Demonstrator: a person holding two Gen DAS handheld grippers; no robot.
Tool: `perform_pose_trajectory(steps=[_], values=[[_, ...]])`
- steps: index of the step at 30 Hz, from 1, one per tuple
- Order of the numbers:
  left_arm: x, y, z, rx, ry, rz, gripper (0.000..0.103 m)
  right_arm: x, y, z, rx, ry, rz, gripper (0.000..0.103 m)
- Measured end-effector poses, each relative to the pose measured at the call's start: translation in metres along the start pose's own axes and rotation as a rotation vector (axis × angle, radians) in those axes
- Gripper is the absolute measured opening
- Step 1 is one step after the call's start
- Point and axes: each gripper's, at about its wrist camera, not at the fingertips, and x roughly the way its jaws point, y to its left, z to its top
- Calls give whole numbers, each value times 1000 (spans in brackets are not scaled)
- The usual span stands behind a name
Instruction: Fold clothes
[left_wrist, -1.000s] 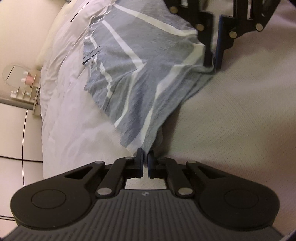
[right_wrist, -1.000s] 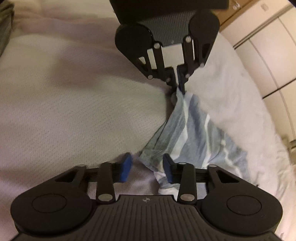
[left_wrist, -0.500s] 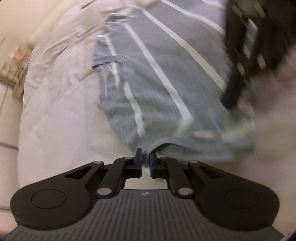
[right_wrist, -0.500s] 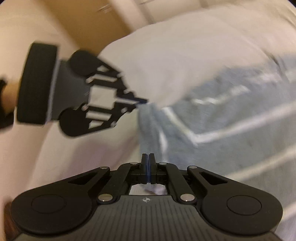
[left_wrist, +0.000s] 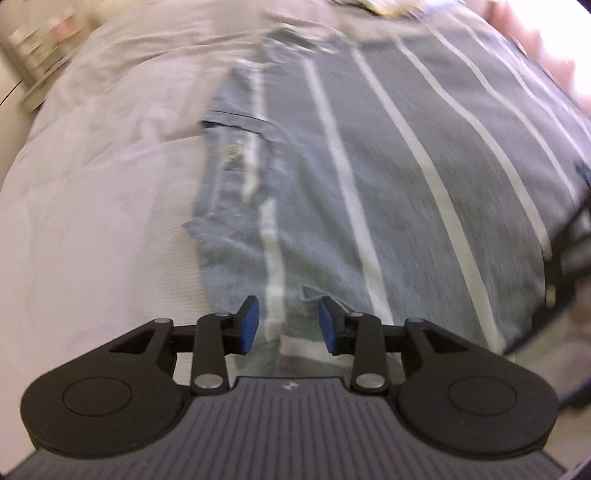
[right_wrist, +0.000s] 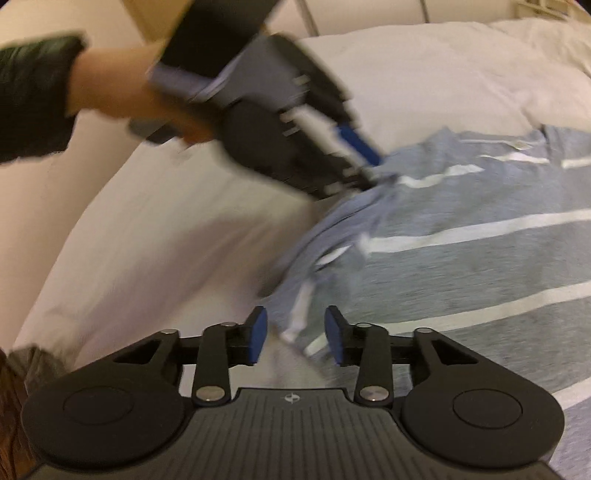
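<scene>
Both grippers, listed first: your left gripper (left_wrist: 288, 321) has its blue pads (left_wrist: 248, 325) spread apart, released, with the near hem of the garment lying between and beneath them at 6 o'clock of its own view; your right gripper (right_wrist: 295, 334) is likewise parted and holds nothing, a bunched corner of cloth lying just ahead of its pads at 12 o'clock. Item: one grey T-shirt with thin white stripes (left_wrist: 388, 166), spread fairly flat across the bed (left_wrist: 92, 184), occupying the centre and 3 o'clock of the left view and running off toward 3 o'clock in the right view. Its near edge is rumpled where the left gripper (right_wrist: 354, 162), seen from the right camera at 11 o'clock, meets it. Judgement: the shirt lies laid out wide, as cloth is set for smoothing before a fold or after being opened out; with both tools released at the same edge, the pictures fit either stage, so no step is named. Your hand (right_wrist: 122, 96) and dark sleeve (right_wrist: 33, 92) sit at 10 o'clock in the right view. Bedding: pale, quilted, creased near 10 o'clock in the left view. Writing: only a small emblem on each gripper body, not readable as words; no brand or label legible on the shirt. Motion blur limits finer detail.
</scene>
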Motion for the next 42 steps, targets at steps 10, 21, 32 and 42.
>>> perform_pose_trajectory(steps=[10, 21, 32, 42], values=[[-38, 27, -49, -245, 2, 125, 33, 30, 26, 6, -60, 7, -73, 33], [-29, -5, -52, -297, -7, 61, 35, -10, -44, -10, 449, -46, -29, 18], [-5, 7, -62, -393, 83, 138, 40, -23, -14, 6, 154, -101, -98, 24], [1, 37, -85, -685, 78, -39, 32, -16, -46, -13, 349, -36, -38, 51]])
